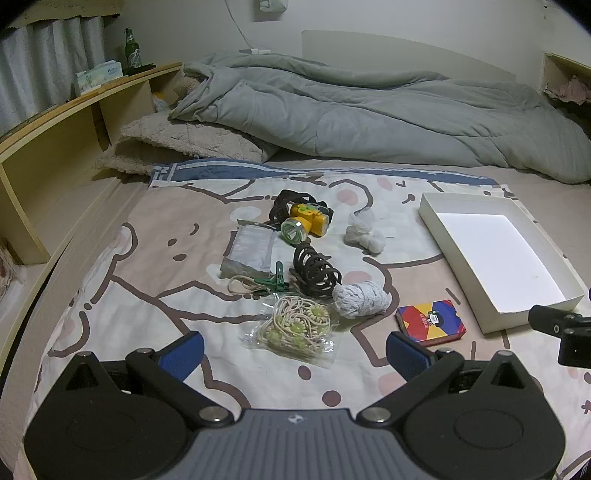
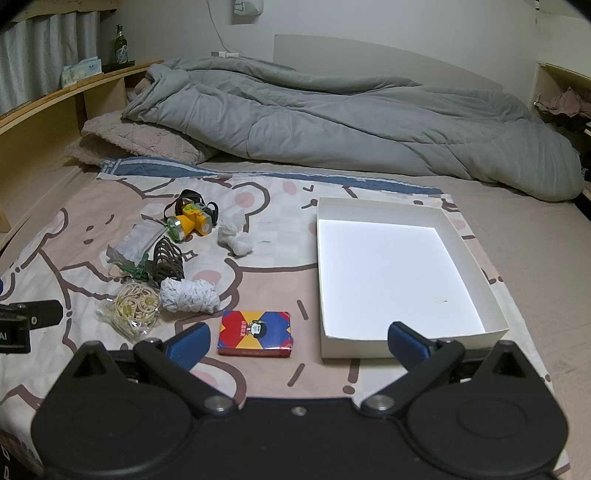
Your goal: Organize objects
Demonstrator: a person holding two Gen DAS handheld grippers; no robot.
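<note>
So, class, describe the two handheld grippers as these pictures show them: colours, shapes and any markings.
Both look alike. The left gripper has two blue, ribbed fingers on black link arms with silver pivot pins, two rounded black housings, and a grey ridged centre plate. The right gripper has the same blue fingers and black linkage, but a black centre. No sleeves or cables are visible.

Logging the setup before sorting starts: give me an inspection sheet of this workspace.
Surface: cartoon-print sheet spread on a bed.
Job's things: white box, empty; card deck; yellow headlamp; dark coiled bands; bagged hair ties; green clip; white rag; clear packet; tied white bag.
Clutter: grey duvet, beige blanket.
Grippers: left gripper and right gripper open, holding nothing.
Cables: white cord on wall.
Surroundings: wooden shelf, green bottle.
</note>
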